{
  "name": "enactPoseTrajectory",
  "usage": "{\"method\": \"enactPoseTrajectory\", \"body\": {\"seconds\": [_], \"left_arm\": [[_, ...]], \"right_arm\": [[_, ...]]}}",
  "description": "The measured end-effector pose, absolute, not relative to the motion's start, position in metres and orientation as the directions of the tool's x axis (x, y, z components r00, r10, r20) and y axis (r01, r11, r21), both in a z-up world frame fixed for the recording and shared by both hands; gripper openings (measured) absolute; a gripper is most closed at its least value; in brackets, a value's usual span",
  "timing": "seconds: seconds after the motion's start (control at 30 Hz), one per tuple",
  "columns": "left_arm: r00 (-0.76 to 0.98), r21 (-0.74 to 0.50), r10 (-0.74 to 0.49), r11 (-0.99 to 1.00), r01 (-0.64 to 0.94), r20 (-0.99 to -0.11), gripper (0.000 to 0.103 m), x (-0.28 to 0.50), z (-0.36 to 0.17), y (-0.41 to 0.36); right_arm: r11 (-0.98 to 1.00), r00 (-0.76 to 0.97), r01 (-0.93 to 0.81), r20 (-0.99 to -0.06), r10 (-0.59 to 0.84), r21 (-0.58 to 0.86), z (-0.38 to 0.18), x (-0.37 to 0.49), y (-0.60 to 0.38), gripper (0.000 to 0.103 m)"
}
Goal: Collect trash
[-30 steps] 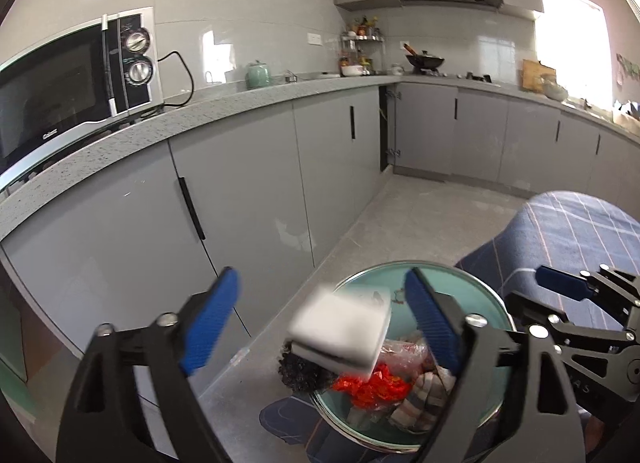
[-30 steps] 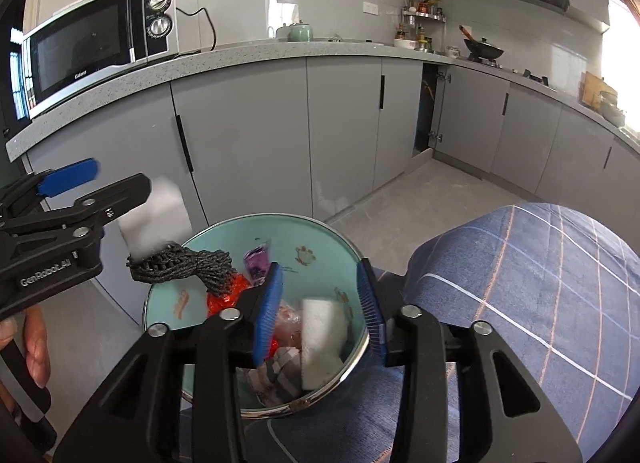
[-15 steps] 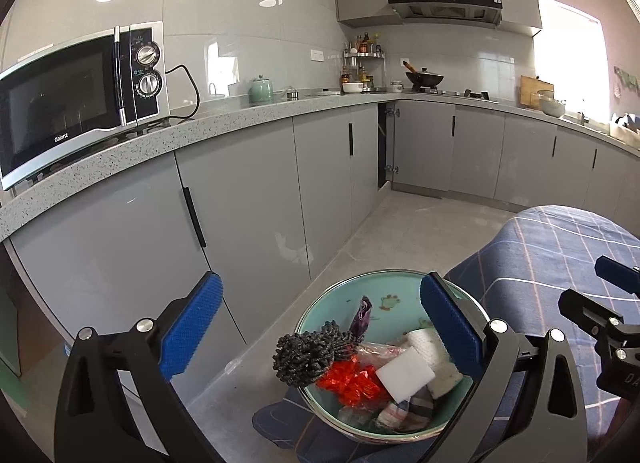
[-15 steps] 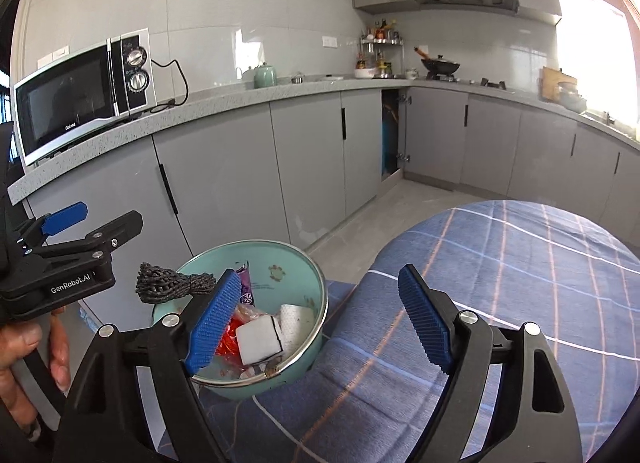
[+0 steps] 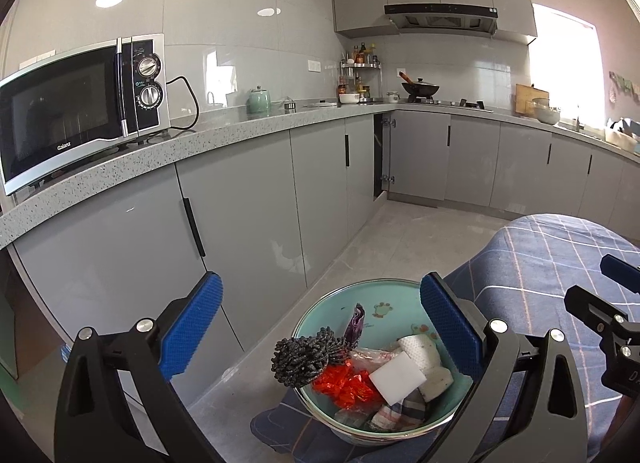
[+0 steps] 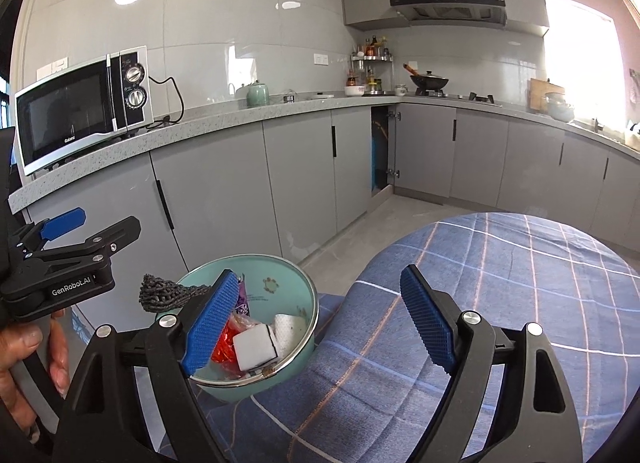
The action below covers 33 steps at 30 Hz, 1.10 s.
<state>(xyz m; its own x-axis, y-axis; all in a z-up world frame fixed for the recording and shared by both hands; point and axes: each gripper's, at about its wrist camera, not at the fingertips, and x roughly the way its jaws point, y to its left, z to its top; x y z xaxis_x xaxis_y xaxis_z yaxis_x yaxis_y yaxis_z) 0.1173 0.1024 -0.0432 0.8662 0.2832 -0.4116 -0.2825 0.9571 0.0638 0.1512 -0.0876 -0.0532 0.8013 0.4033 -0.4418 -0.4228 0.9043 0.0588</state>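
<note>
Grey kitchen cabinets (image 5: 256,203) stand behind a blue checked tablecloth (image 6: 500,283). At its edge sits a mint-green round bowl (image 6: 288,295), holding a white foam block (image 5: 396,377), red wrapper (image 5: 344,383) and dark knitted scrubber (image 5: 304,355). Left gripper (image 5: 316,327) is spread wide, empty; right gripper (image 6: 320,319), having just opened, grasps nothing.

The enamel bowl (image 5: 320,319) is glossy with a metal rim. A checked woven tablecloth (image 6: 500,263) looks matt. The white sponge block (image 5: 396,377) is smooth; the dark scouring pad (image 5: 304,355) is coarse and knobbly. Cabinet doors (image 5: 240,219) shine.
</note>
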Motion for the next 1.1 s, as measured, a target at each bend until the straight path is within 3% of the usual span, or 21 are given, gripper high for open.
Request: {"method": "enactPoseTrajectory", "body": {"seconds": [1.1], "left_arm": [[0.868, 0.063, 0.282, 0.958, -0.281, -0.409, 0.097, 0.1165, -0.0439, 0.1034]], "right_arm": [[0.906, 0.81, -0.419, -0.423, 0.405, 0.065, -0.0485, 0.1509, -0.0901, 0.082]]}}
